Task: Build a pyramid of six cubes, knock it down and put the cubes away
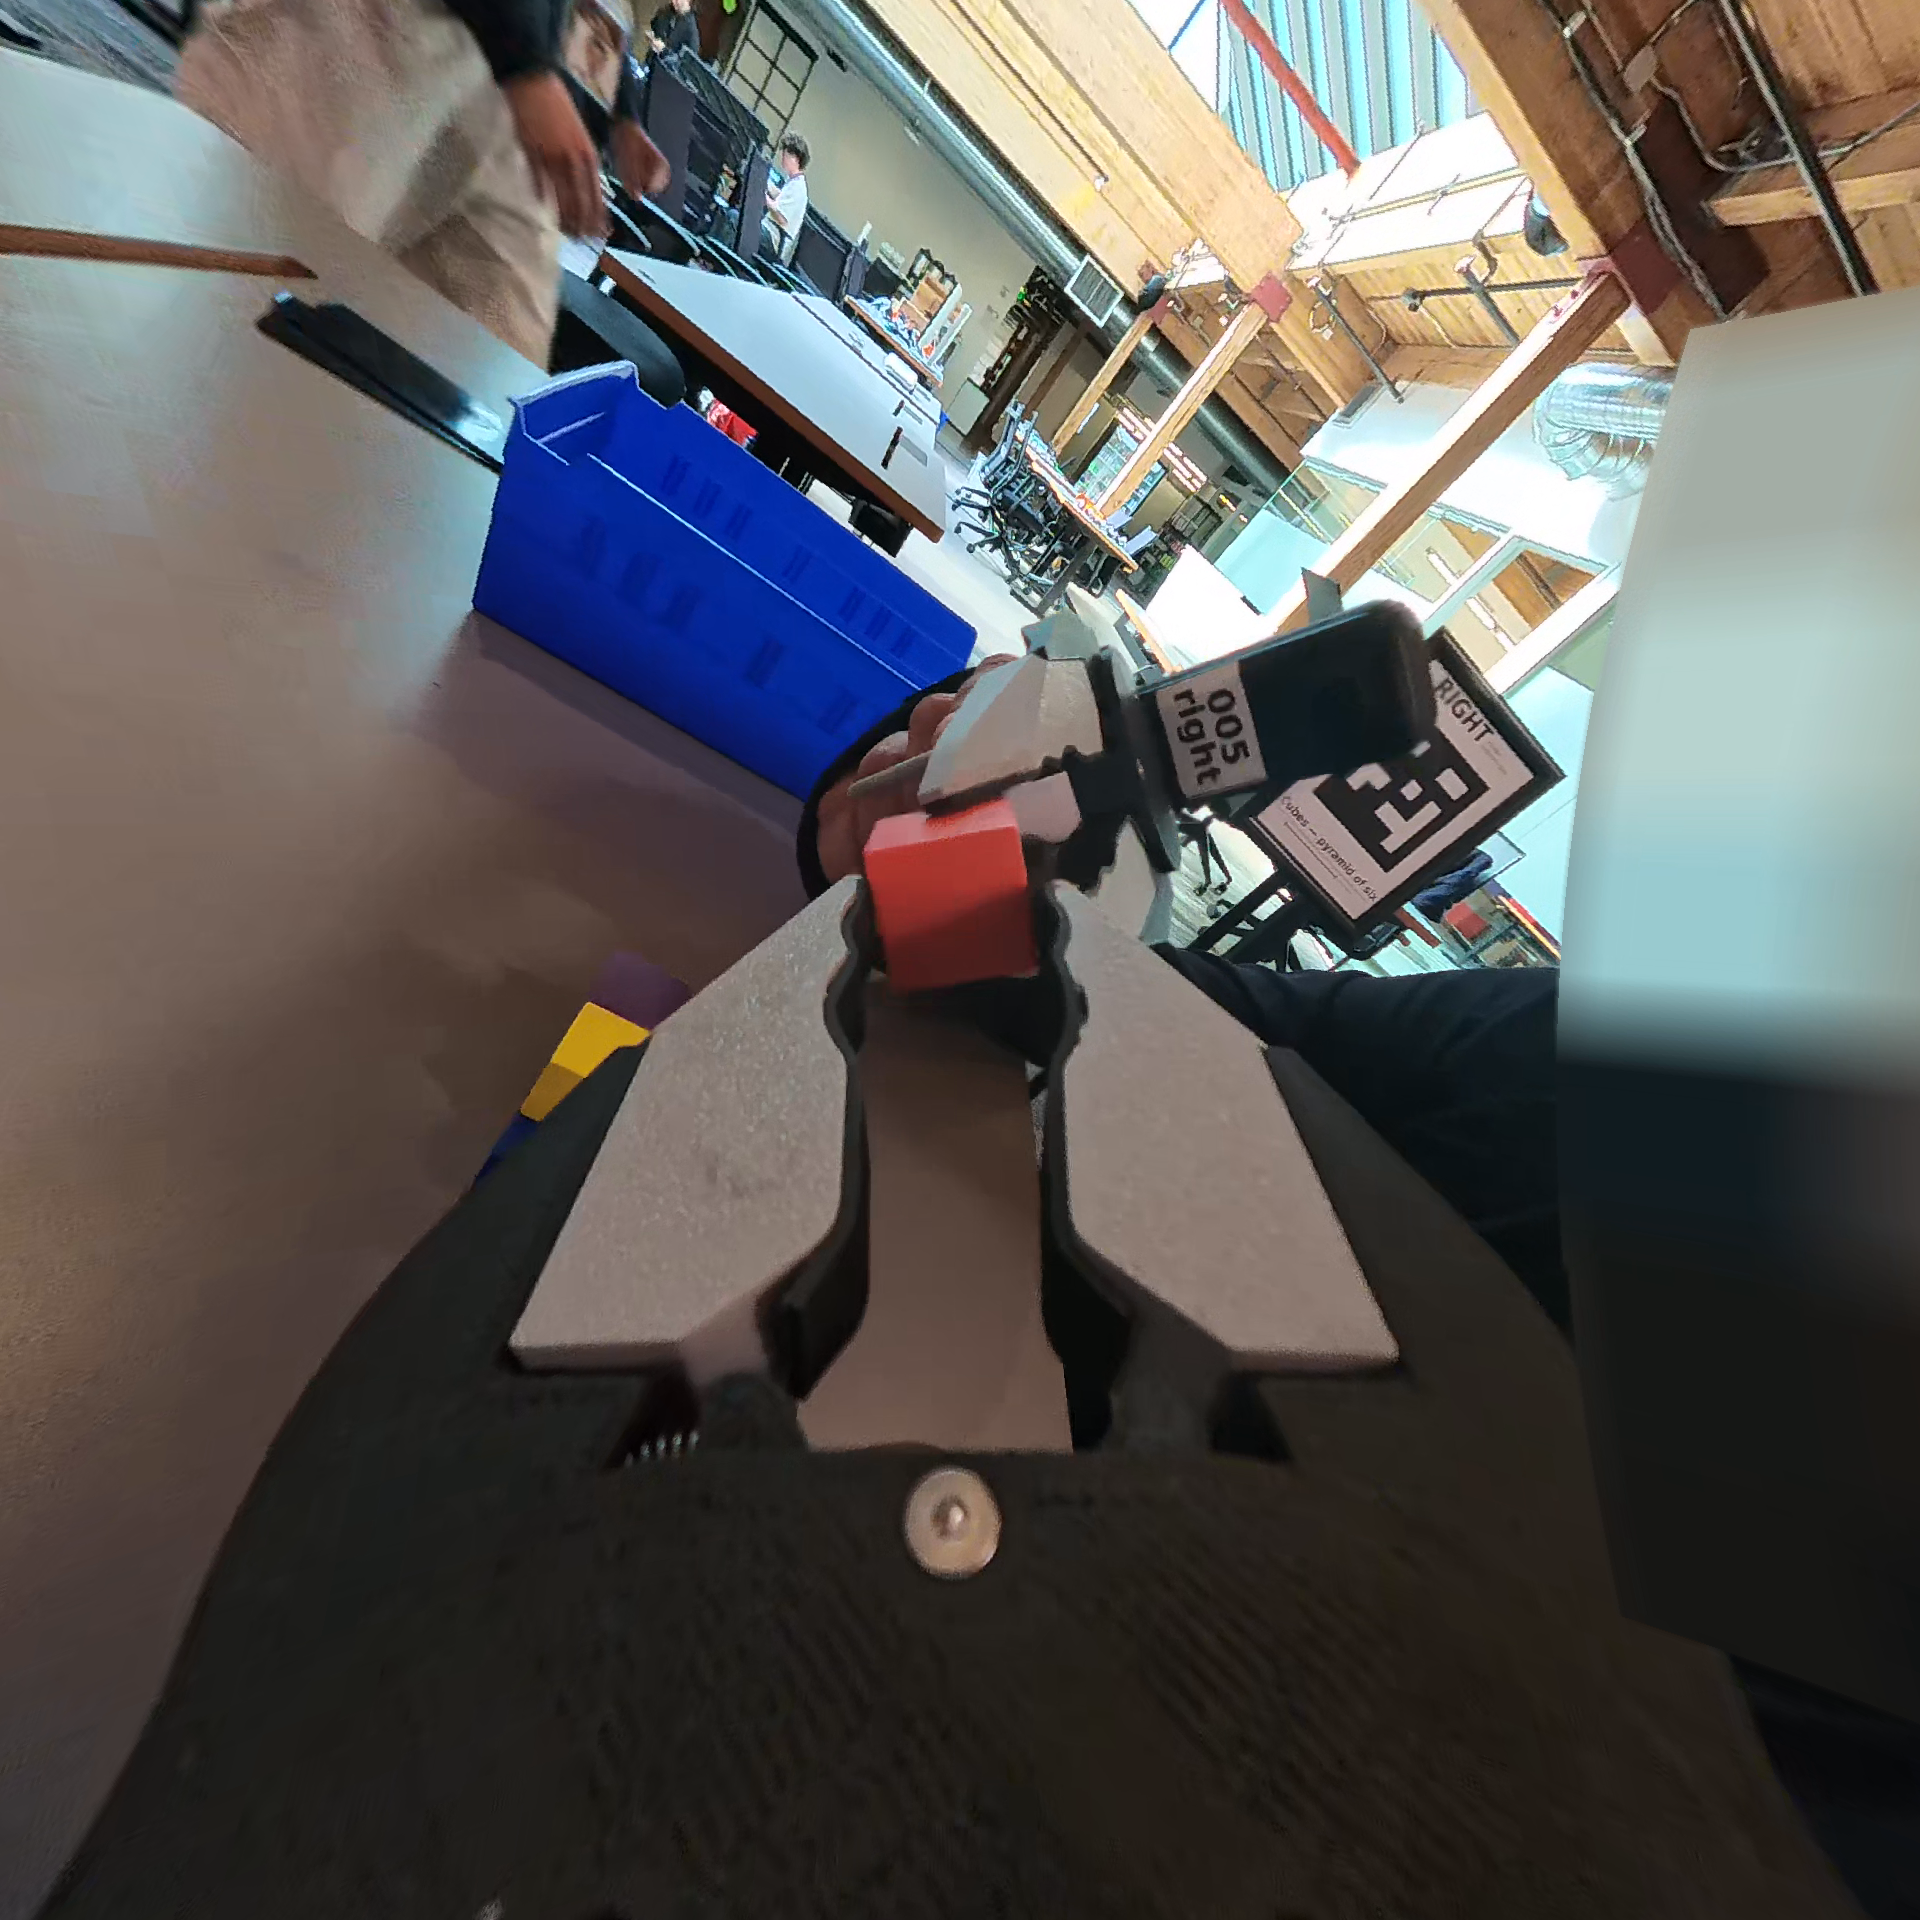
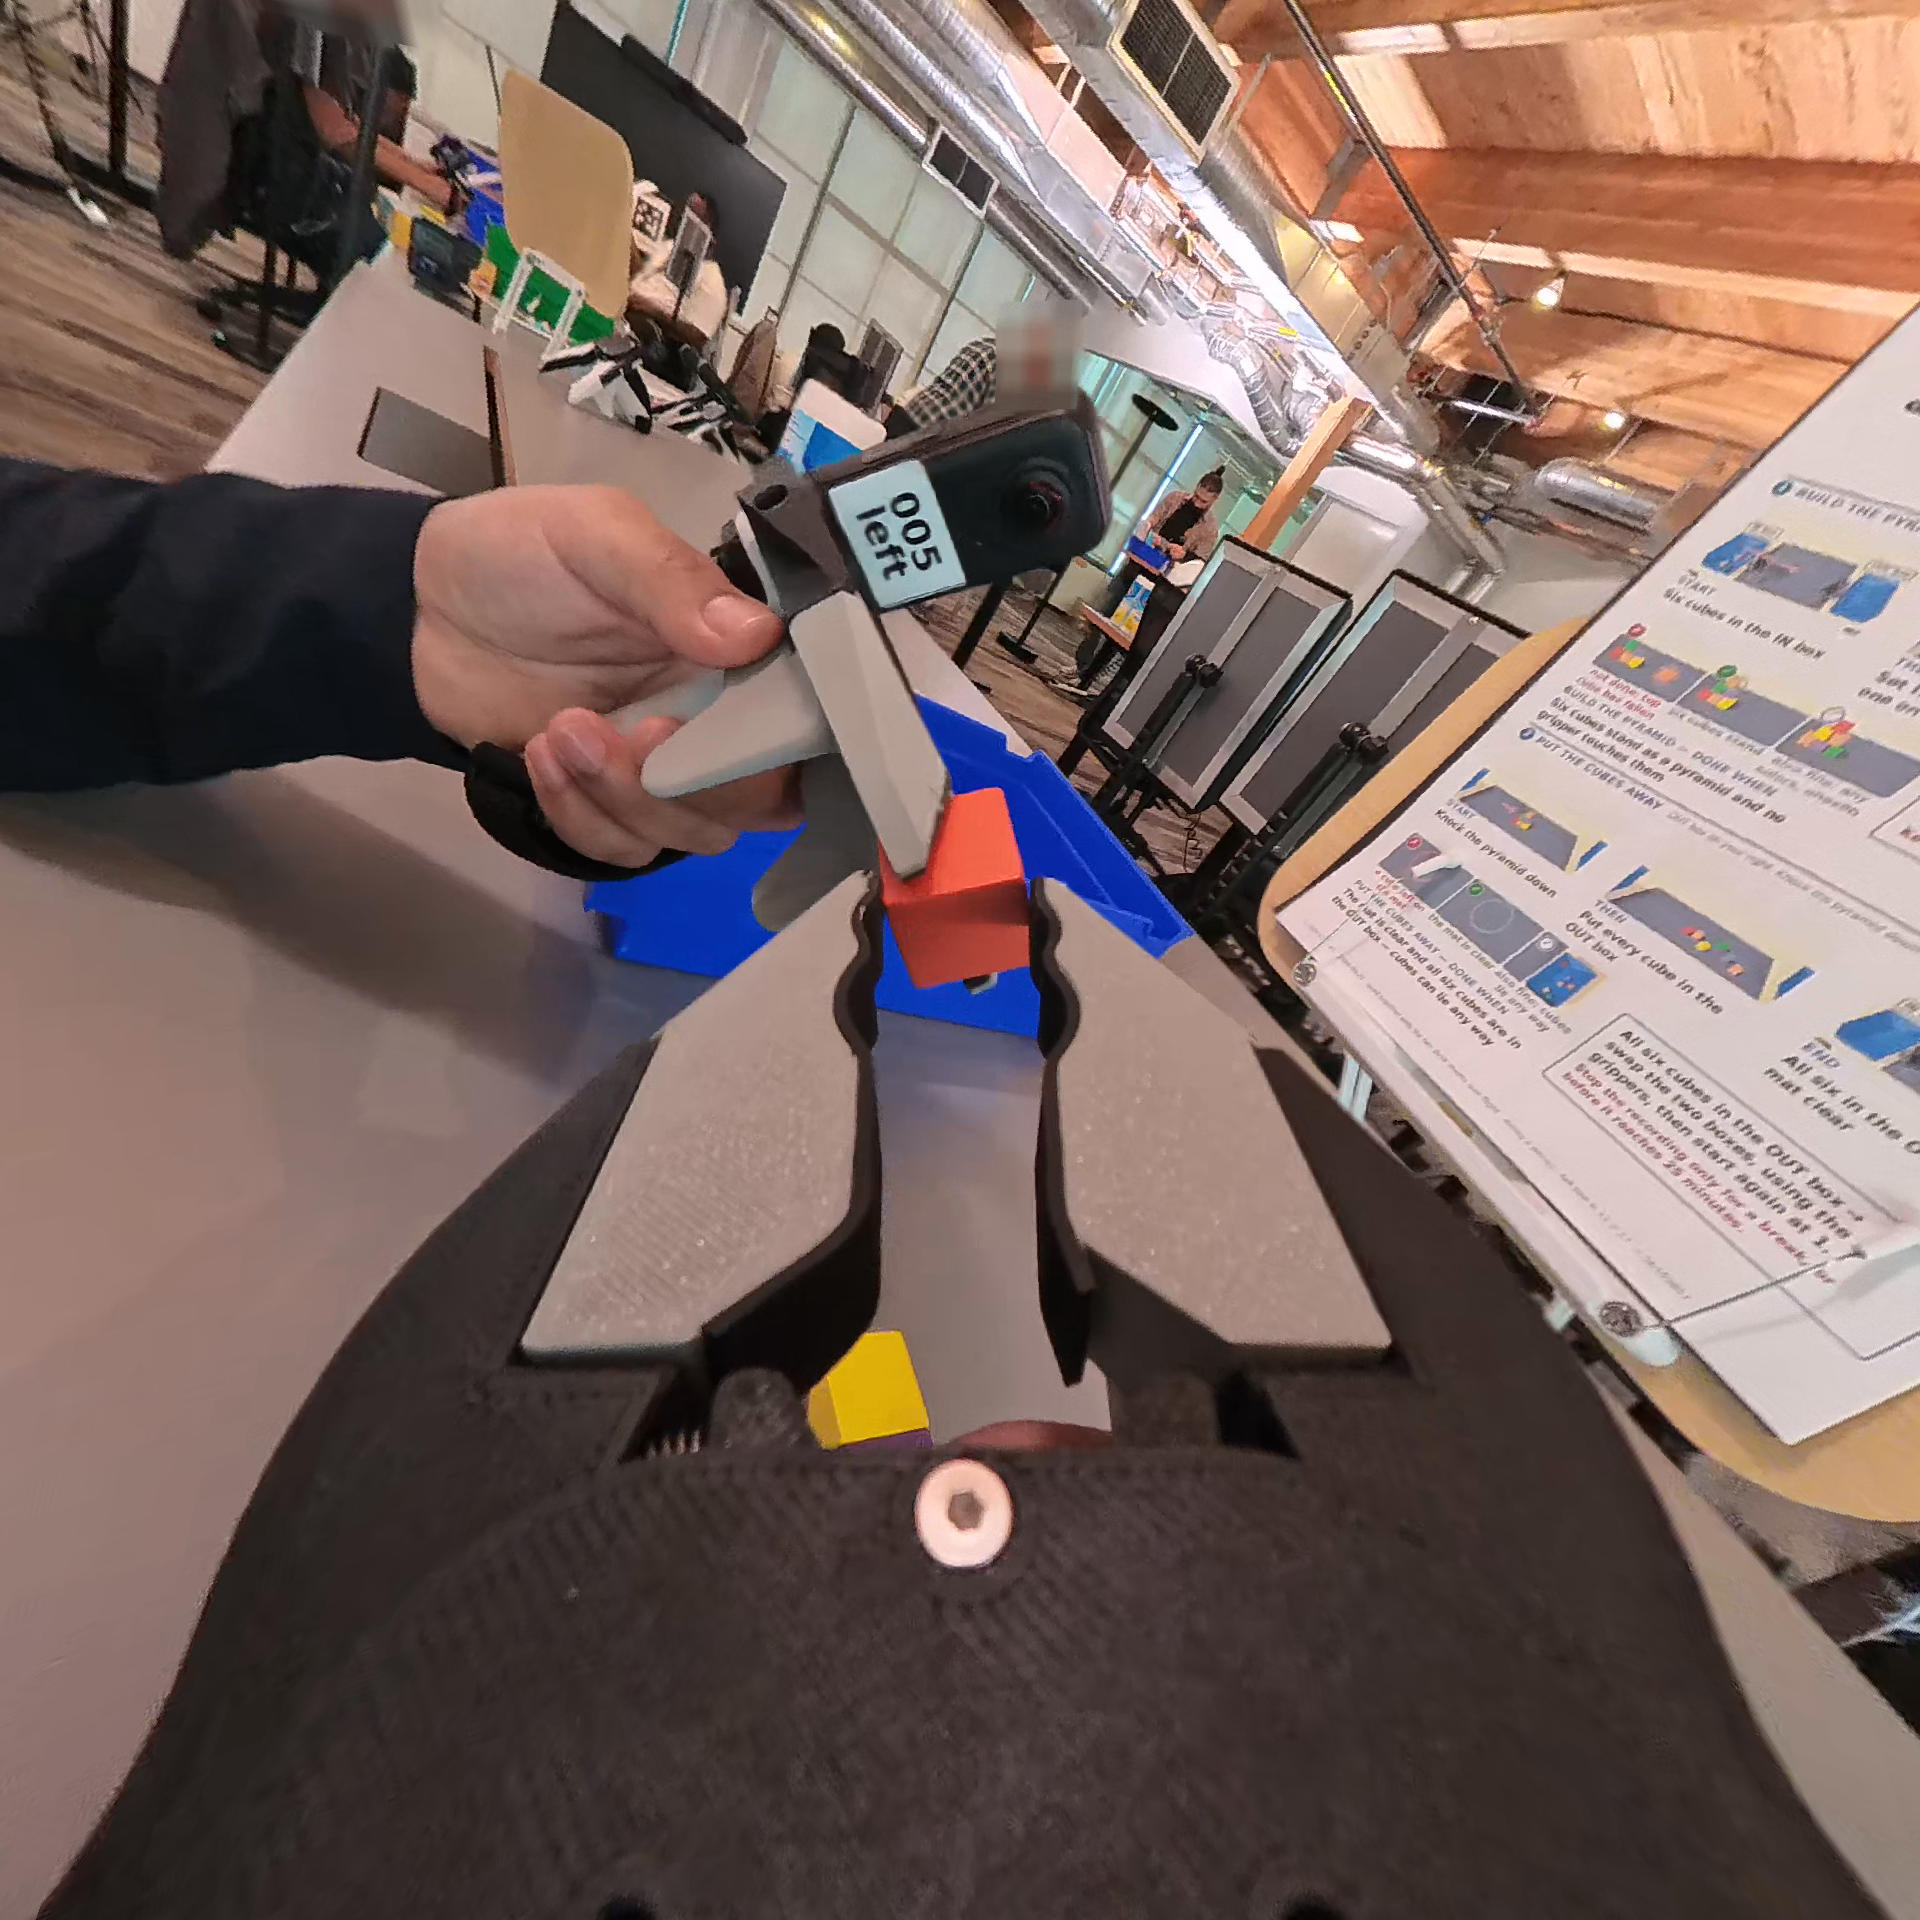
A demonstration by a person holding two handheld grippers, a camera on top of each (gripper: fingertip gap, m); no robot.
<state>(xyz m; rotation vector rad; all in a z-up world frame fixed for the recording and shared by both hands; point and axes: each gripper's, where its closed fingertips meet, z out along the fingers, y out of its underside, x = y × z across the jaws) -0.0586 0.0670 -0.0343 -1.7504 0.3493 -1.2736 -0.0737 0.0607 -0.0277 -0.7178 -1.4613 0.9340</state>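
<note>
A red cube [image 1: 951,894] is held in the air between both grippers. In the left wrist view my left gripper [image 1: 951,940] has its two fingertips closed against the cube's sides. My right gripper [image 1: 977,769] comes in from behind with one finger lying over the cube's top. In the right wrist view my right gripper [image 2: 954,935] is closed on the same red cube [image 2: 961,909], and my left gripper [image 2: 873,852] clamps it from above. A yellow cube [image 1: 587,1049] and a purple cube [image 1: 644,987] sit on the table below; the yellow cube [image 2: 868,1387] also shows in the right wrist view.
A blue bin [image 1: 707,592] stands on the grey table beyond the cubes, and another blue bin [image 2: 1039,810] shows behind the red cube. An instruction sheet [image 2: 1662,935] on a stand is at the right. A marker card [image 1: 1403,800] stands behind. A person [image 1: 468,135] stands by the table's far edge. The tips of both grippers are at nearly the same place.
</note>
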